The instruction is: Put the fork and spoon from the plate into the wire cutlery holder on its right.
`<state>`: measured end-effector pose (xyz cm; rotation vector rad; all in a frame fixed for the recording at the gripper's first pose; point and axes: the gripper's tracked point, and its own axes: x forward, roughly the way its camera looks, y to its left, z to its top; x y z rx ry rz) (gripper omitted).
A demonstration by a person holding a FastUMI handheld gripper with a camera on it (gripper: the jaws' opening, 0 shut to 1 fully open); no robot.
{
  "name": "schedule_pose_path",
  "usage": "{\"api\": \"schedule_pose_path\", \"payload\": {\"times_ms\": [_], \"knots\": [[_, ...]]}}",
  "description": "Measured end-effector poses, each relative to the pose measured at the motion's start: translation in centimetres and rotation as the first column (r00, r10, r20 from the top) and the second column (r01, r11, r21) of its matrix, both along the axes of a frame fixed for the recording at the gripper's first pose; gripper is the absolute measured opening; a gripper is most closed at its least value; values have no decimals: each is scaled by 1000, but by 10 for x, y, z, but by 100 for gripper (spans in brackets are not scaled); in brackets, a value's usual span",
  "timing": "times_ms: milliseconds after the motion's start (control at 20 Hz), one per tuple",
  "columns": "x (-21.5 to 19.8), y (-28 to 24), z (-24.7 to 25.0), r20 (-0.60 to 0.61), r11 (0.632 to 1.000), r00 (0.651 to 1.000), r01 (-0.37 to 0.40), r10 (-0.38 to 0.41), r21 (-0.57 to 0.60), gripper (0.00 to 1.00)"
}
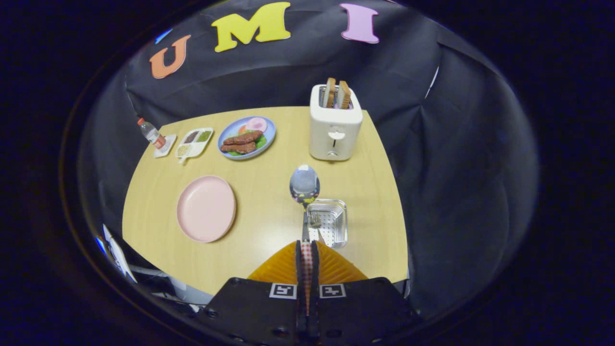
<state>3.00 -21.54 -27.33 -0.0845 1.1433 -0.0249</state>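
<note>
In the gripper view, we see our gripper (306, 250) clenched on the handle of the spoon (304, 185), both fingers pressed together against it. The spoon's long axis runs straight ahead along the fingers, with the bowl pointing away from us and lifted above the desk (269, 240). Just ahead and slightly right of the fingertips sits the wire cutlery holder (331, 222), its open top facing up; something that may be the fork lies inside it, though we cannot tell for sure. The spoon's bowl hangs just beyond the holder's far left corner.

To the left of the fingers lies the pink plate (206, 208), bare, with open desk between it and the holder. Beyond the spoon stands a white toaster (335, 124) with two bread slices upright in its slots, near the desk's far right edge. Farther left along the far edge we see a blue plate of food (247, 137), a divided condiment tray (194, 142) and a small bottle (151, 132). The holder stands near the desk's right edge; the near edge runs just beneath our fingers.
</note>
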Motion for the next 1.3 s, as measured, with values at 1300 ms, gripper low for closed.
{"api": "schedule_pose_path", "payload": {"times_ms": [1300], "knots": [[6,-35,-60,-604,1000,797,-17,29,25,7]]}}
